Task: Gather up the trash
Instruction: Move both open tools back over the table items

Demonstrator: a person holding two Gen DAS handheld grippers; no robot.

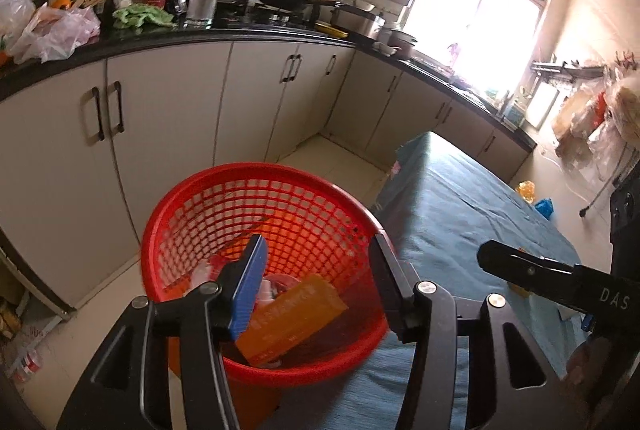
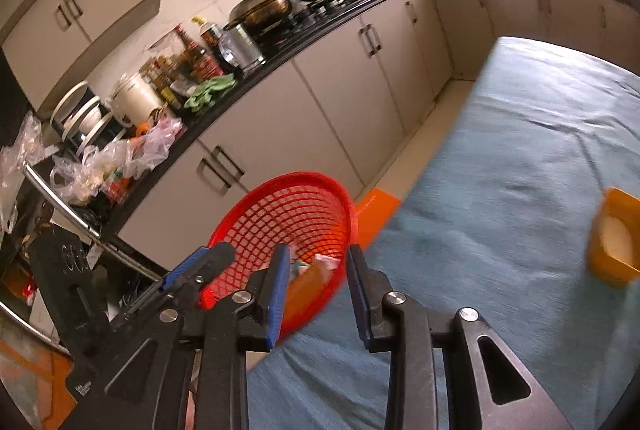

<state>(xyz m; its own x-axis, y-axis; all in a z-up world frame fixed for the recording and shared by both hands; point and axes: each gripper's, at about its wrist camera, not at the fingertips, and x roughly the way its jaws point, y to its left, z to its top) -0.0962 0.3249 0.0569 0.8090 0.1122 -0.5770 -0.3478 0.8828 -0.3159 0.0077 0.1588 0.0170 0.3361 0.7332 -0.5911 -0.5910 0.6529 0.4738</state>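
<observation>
"DAS" on right hand-held gripper

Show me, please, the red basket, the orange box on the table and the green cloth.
red basket (image 1: 280,214): left wrist view, inner mesh wall.
orange box (image 2: 616,230): right wrist view, its front side.
green cloth (image 1: 142,17): left wrist view, its middle.

The left gripper is tilted downward with its jaws spread apart and nothing pinched between them; the blue pad on one finger faces inward. The right gripper is angled down too, its jaws parted by a narrower gap, also empty. The two tools sit close beside each other: from the left one's camera, the right gripper's black finger reaches in at the right edge.
</observation>
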